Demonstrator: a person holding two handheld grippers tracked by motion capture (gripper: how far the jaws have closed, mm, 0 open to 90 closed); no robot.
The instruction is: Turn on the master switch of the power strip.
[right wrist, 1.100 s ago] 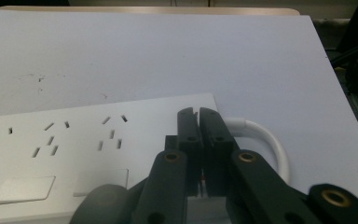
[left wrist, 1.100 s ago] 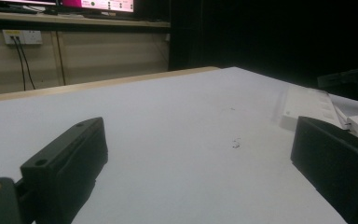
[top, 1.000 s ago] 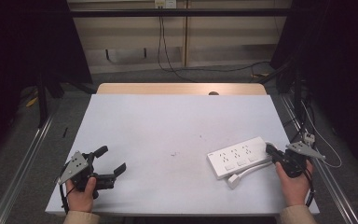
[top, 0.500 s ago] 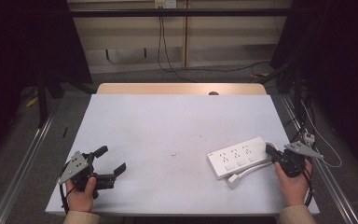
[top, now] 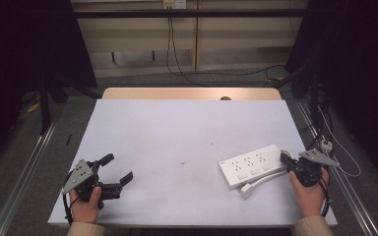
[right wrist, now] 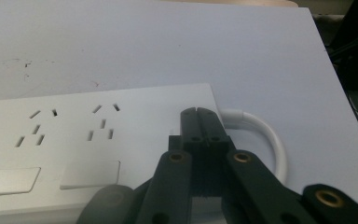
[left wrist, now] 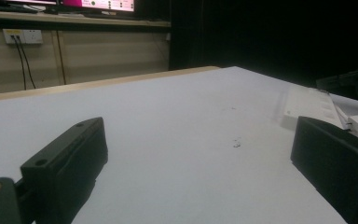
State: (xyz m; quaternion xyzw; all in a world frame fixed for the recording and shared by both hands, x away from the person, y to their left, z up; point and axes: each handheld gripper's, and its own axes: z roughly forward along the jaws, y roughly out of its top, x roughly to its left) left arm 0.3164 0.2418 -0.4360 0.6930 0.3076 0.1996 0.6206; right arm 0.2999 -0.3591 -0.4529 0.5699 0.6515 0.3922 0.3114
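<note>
A: Since the clock's running, where's the power strip [top: 252, 165]?
B: White table [top: 187, 128], about 4 o'clock from centre, lying flat, sockets up, long axis running 8 to 2. Right gripper [top: 286, 161] sits at its 3 o'clock end.
A: Is the right gripper holding it?
B: Jaws pressed together in the right gripper view, tips [right wrist: 198, 113] over the strip's end corner beside the cord. Nothing visible between them. Can't tell whether they touch the casing or hover.
A: Left one?
B: Left gripper [top: 116, 169] at 8 o'clock on the table, jaws spread wide, nothing in them, well apart from the strip.
A: How will it handle?
B: My guess is rigid plastic shell, light, smooth, so a bit slippery for two narrow jaws. It won't bend or crush. The cord [top: 261, 181] is stiff-ish and springy, loops out the 3 o'clock end and back along the near edge, so it'll drag and may swing the strip.
A: Where would you grab it?
B: Across the short width near one end, or at the end wall by the cord exit. Avoid the cord alone.
A: What are the counts?
B: One strip, one cord, one plug [top: 245, 190]. Three socket groups on top, three switch buttons along the near side. Two grippers, two hands.
</note>
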